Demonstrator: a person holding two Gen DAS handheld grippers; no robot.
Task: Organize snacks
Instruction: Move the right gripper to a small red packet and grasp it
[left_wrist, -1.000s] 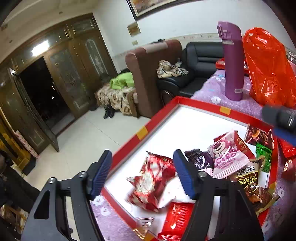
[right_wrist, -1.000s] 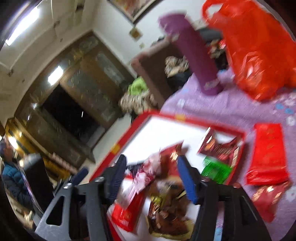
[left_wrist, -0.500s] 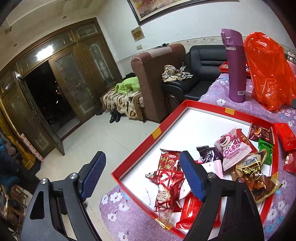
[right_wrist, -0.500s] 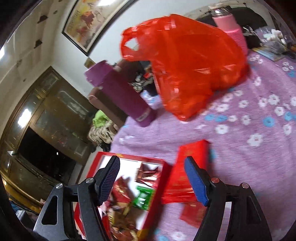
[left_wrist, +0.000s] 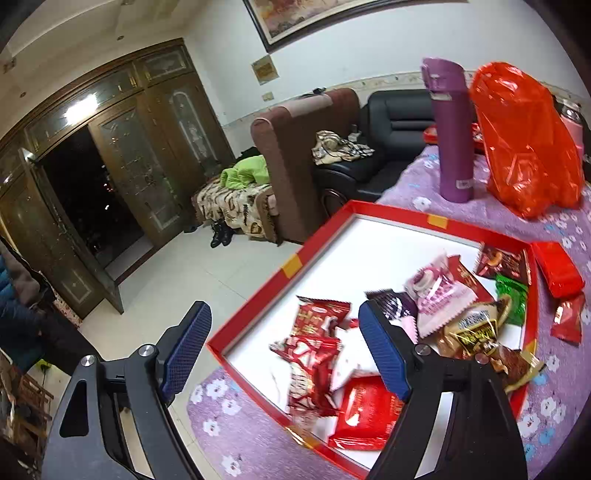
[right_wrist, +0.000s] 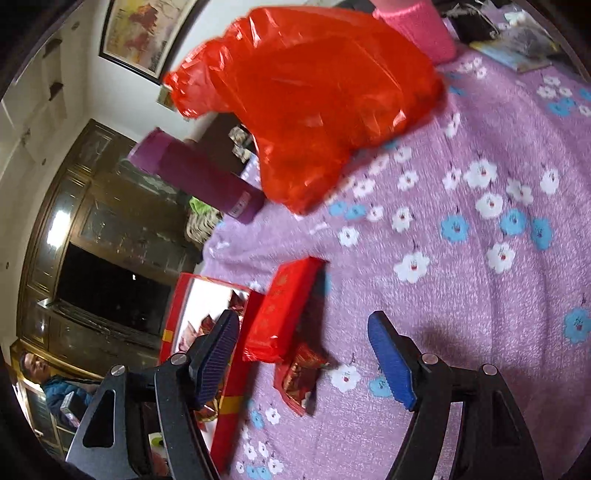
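Above the purple flowered cloth (right_wrist: 461, 277), the right gripper (right_wrist: 303, 354) – jaws wide, just opened, empty – hovers over a long red packet (right_wrist: 284, 306); left gripper (left_wrist: 284, 347) gapes empty over the red-rimmed white tray (left_wrist: 369, 212).

Left gripper (left_wrist: 284, 347) tilts downward, jaws just opened wide – nothing pressed between its pads. Right gripper (right_wrist: 303, 354) also angles down, rolled sideways – jaws just spread, empty.

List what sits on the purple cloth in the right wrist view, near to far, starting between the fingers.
Small red snack packet → long red packet → purple flask, looking tipped in this rolled view → orange-red plastic bag → pink flask at the top edge.
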